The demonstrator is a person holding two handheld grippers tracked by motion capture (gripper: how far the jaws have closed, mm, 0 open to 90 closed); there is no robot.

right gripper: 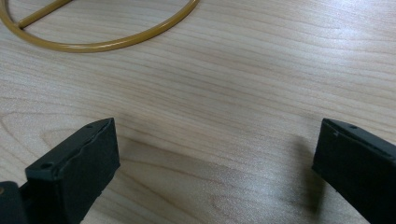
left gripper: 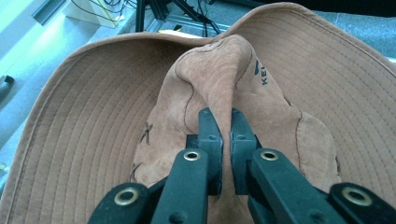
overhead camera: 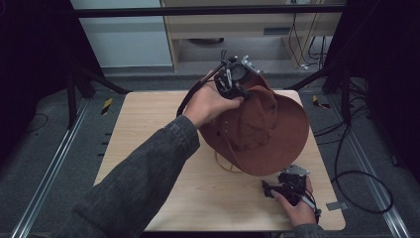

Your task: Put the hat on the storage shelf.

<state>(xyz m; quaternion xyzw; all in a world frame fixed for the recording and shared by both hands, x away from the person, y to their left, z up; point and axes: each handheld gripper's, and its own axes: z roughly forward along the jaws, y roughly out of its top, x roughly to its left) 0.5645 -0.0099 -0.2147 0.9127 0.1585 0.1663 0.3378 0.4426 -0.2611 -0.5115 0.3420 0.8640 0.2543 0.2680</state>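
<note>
Left gripper [left gripper: 223, 128] was clamped on a crown fold of the brown hat [overhead camera: 270, 130], held above the table [overhead camera: 148, 129]. Right gripper [right gripper: 215, 154], jaws wide apart, sat near the hat's brim; its own view alone showed a yellow ring [right gripper: 107, 44] lying on the wood.

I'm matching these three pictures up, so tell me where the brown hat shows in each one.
High view: the brown hat sits right of centre, lifted by the left gripper.
Left gripper view: it spreads across the picture, crown pinched between the black fingers.
Right gripper view: not in it.
Shared landmark: the wooden table.
</note>
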